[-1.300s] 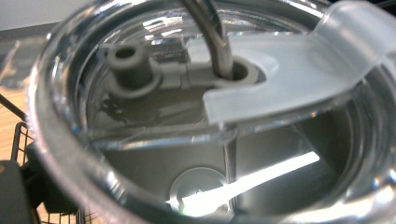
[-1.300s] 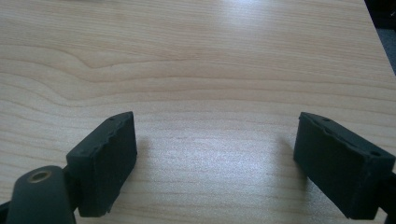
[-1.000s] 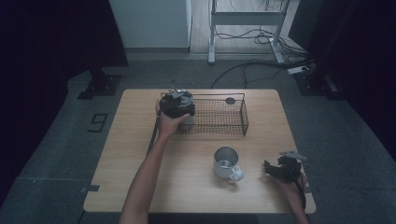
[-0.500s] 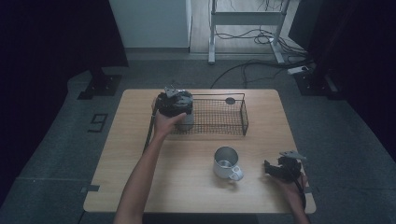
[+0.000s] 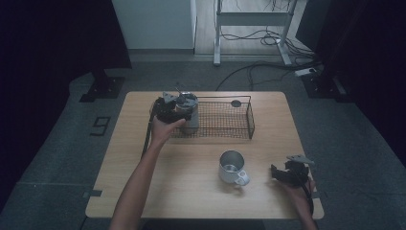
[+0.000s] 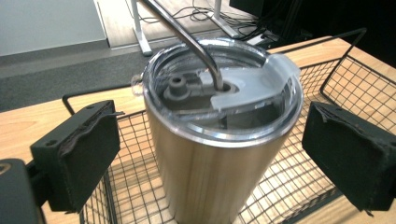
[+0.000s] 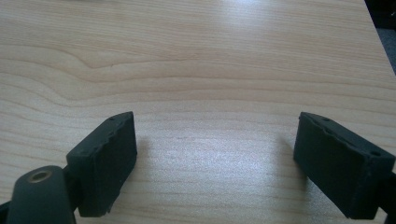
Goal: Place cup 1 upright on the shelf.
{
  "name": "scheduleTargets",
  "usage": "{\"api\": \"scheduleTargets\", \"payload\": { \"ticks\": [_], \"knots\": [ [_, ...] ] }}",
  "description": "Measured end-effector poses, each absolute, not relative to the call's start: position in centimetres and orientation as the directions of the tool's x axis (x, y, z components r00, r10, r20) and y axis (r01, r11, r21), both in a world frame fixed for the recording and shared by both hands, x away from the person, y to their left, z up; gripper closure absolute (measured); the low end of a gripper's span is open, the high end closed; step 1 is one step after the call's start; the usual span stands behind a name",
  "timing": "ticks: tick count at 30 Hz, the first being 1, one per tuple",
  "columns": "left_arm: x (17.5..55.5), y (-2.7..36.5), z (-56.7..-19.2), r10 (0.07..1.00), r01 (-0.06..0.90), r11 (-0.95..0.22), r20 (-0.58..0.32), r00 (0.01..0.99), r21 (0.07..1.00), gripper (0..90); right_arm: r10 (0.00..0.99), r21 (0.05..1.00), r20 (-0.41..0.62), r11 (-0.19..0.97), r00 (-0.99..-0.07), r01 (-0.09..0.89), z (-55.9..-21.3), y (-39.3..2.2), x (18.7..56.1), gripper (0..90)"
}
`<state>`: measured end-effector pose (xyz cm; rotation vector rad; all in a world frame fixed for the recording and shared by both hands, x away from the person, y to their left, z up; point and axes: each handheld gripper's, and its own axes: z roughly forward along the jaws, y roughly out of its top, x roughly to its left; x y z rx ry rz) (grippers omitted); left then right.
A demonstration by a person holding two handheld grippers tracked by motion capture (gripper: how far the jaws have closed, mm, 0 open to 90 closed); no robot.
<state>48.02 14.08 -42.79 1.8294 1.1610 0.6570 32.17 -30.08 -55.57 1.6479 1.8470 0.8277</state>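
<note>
A steel tumbler (image 6: 219, 154) with a clear lid (image 6: 219, 100) and a bent metal straw (image 6: 187, 42) stands upright inside the wire basket (image 5: 225, 120), at the basket's left end as the high view shows it. The left gripper (image 5: 170, 109) is at that same end of the basket, with the person's left hand (image 5: 163, 130) just below it in the high view. In the left gripper view its two black pads (image 6: 77, 156) stand wide apart, one on each side of the tumbler with a clear gap between pad and steel, so the jaws are open and grip nothing. A small dark disc (image 5: 236, 103) lies in the basket near its far right corner. On the table (image 5: 143, 191), near the basket's front side and toward its right, stands a metal mug (image 5: 231, 167) with its handle turned away from the basket. The right gripper (image 5: 282, 173) rests low over the table, well apart from the basket and to the right of the mug; in the right gripper view its pads (image 7: 105, 158) stand apart with bare wood between them, holding nothing.
</note>
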Motion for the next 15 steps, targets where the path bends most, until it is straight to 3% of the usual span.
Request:
{"api": "scheduleTargets", "payload": {
  "ticks": [15],
  "knots": [
    [44.4,15.1,-42.6,0.876,0.427,-0.228,-0.006,0.481,0.875,5.8,0.993,0.738,0.012,0.072,-0.121,0.67,-55.6,-30.1,32.2,13.0]
  ]
}}
